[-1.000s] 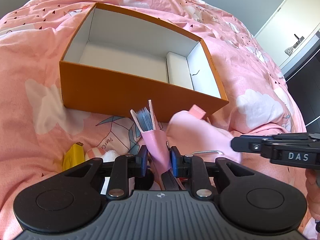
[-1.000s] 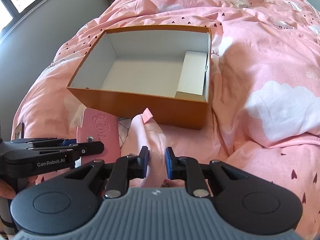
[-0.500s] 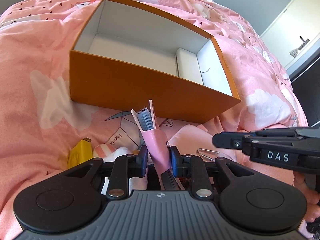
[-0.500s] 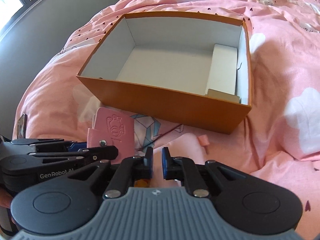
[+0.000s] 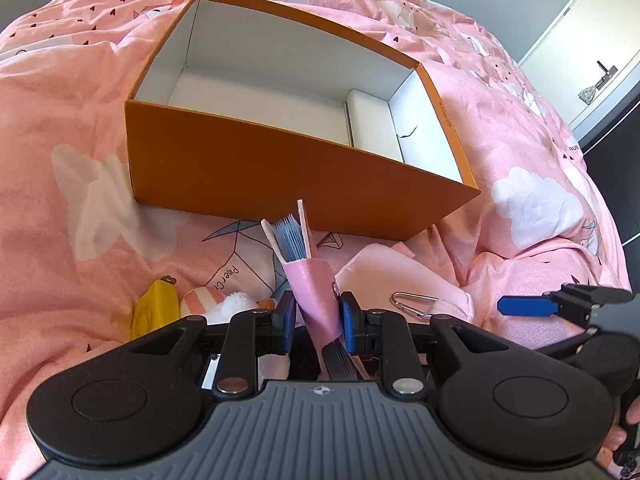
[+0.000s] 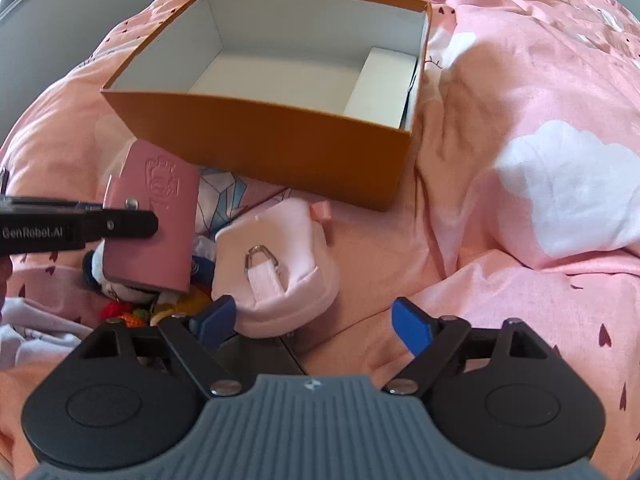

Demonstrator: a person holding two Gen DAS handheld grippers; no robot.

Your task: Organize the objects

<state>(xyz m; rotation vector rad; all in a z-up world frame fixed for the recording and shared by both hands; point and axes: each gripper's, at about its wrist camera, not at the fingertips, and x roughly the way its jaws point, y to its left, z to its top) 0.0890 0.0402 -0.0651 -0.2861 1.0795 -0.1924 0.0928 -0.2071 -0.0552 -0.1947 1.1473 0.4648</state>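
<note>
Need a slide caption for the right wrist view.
Open right tool over pink pouch before orange box; left tool grips pink notebook.

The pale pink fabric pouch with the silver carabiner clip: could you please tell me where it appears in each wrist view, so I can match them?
Left wrist view: the pale pink fabric pouch lies lower centre-right, just beyond the left gripper, whose jaws clamp a pink snap-closure notebook.
Right wrist view: the pouch lies lower centre, just ahead of the open right gripper.
Shared landmark: the open orange cardboard box, directly behind the pouch.
</note>
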